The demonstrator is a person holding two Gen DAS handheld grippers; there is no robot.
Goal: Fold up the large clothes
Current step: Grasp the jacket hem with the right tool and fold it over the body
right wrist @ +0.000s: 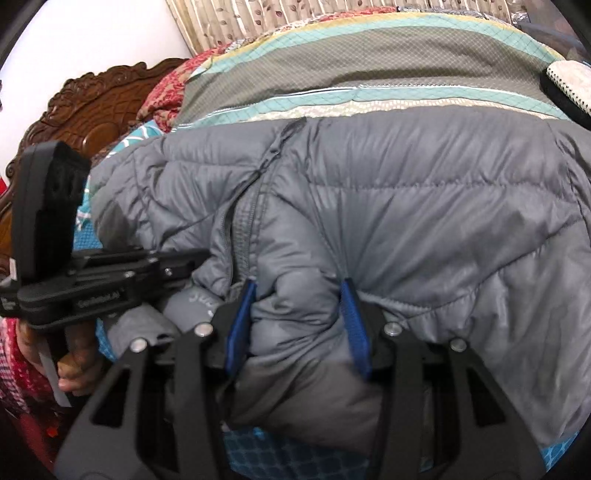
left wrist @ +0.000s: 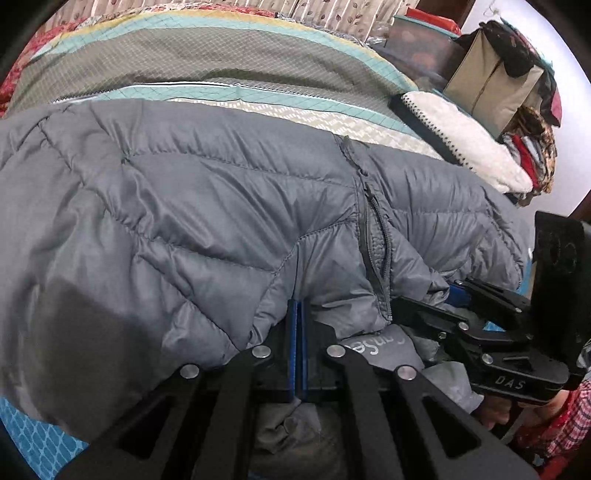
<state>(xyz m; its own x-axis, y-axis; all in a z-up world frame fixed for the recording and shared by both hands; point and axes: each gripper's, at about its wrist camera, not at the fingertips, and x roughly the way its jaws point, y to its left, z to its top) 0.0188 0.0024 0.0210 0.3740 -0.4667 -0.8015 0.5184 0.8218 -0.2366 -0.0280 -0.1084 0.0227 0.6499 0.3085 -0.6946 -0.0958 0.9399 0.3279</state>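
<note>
A grey quilted puffer jacket lies spread on the bed, zipper running down its front; it also fills the right wrist view. My left gripper is shut, its blue pads pressed together on the jacket's near edge beside the zipper. My right gripper has its blue pads apart around a thick bunch of the jacket's near edge, pinching into the padding. Each gripper shows in the other's view: the right one at the right, the left one at the left.
The bed carries a striped teal, grey and cream quilt. A white fleece item and piled clothes and bags sit at the bed's right. A carved wooden headboard stands at the left. A curtain hangs behind.
</note>
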